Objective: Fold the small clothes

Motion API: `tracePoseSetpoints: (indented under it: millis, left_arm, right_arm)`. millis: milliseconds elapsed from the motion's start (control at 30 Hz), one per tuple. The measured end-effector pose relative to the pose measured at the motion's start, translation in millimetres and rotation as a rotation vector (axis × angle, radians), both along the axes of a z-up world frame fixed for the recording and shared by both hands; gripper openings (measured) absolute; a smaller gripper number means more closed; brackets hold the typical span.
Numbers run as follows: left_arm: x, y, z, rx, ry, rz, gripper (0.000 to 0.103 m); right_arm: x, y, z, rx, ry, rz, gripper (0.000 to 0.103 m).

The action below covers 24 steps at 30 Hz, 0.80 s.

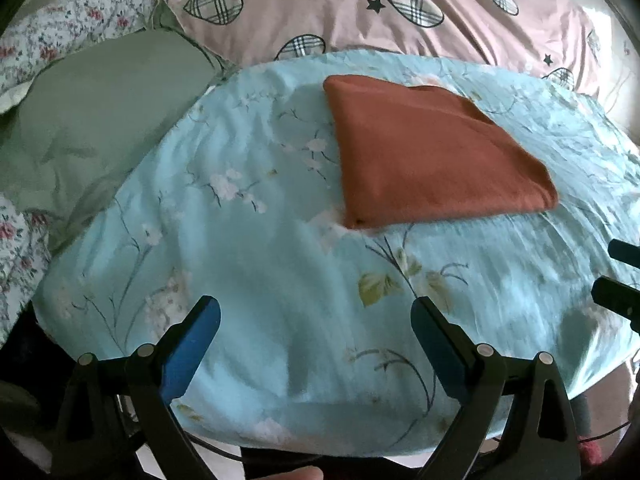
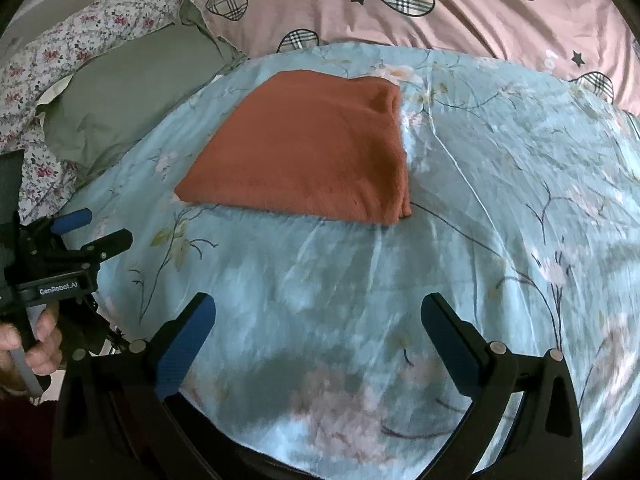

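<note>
Ahead of the left tool (image 1: 316, 320) lies a folded rust-red cloth (image 1: 432, 156) that looks soft, fuzzy and matt. Under it the light blue flowered sheet (image 1: 260, 248) is thin cloth, a bit shiny and wrinkled. Behind it the pink quilt (image 1: 340, 16) looks smooth. Each tool has hard black plastic arms, matt blue pads (image 1: 192, 352) and small shiny metal pins.

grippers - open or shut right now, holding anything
Left gripper: open, holding nothing.
Right gripper: open, holding nothing; the folded rust-orange cloth lies untouched ahead.
</note>
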<state>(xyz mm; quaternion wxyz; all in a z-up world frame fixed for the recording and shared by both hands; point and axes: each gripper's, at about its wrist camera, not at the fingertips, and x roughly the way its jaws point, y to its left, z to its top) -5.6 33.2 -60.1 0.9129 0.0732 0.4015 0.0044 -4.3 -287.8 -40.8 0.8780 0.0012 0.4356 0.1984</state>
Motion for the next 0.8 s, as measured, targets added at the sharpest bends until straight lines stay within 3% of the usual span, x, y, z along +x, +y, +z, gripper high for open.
tracePoseSetpoints:
  millis: [800]
  left_arm:
    - [36, -18, 16, -0.02, -0.03, 0.015, 0.099]
  right_arm:
    - [45, 21, 21, 0.004, -0.031, 0.028, 0.103]
